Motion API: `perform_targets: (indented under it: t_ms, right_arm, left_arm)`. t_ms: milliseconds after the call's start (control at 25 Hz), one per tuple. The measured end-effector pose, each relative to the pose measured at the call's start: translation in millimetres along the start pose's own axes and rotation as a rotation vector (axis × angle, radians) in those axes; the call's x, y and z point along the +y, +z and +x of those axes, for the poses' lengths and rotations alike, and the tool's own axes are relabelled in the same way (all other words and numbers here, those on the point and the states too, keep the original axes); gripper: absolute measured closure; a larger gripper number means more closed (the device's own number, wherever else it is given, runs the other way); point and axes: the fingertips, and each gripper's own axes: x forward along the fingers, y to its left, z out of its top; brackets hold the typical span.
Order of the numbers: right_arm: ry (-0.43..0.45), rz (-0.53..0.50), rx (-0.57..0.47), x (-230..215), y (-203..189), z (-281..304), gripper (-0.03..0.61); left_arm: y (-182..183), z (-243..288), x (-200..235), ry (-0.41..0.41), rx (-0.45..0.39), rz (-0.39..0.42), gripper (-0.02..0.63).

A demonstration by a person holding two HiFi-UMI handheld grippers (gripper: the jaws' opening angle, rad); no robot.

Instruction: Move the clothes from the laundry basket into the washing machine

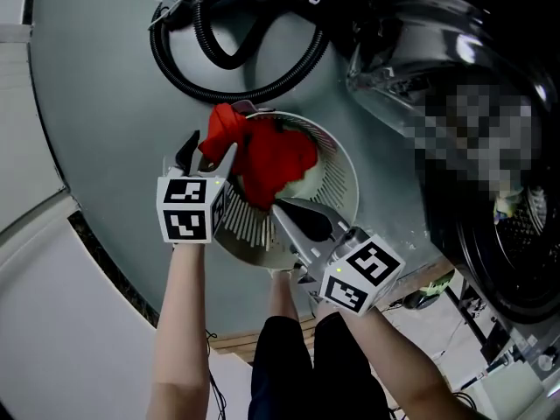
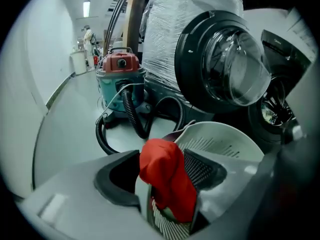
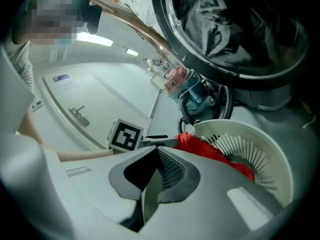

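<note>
The left claw (image 1: 210,149) pinched a red garment (image 1: 278,160), its upper end lifted just above the rim of the white laundry basket (image 1: 343,175) while the rest lay inside. The right claw (image 1: 296,219) was closed on the basket's near rim. The washing machine (image 1: 516,274) stood open beside the basket.

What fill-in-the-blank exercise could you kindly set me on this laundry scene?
1. The left tool is shut on a ___ garment.
2. The laundry basket is ___ in colour.
3. The washing machine's door stands ___.
4. The vacuum cleaner has a ___ hose.
Missing words: red; white; open; black.
</note>
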Motion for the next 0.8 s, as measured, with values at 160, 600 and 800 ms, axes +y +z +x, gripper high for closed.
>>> perform_targets:
  t_ms: [160,600,800]
  right_arm:
    - [-0.004,0.005,-0.019,-8.4,5.9,-4.9,0.549]
    - [-0.010,-0.011,-0.043,-2.6,10.5,-21.0,0.549]
    - [-0.030,-0.038,-0.042,5.9,19.7,-35.6,0.549]
  left_arm:
    - [-4.4,15.8,7.5,0.033,0.050,0.080,0.407]
    - [1.1,-5.8,0.0,0.051,0.077,0.240,0.578]
    - [18.6,-51.0,-15.7,0.001,0.015,0.168,0.594]
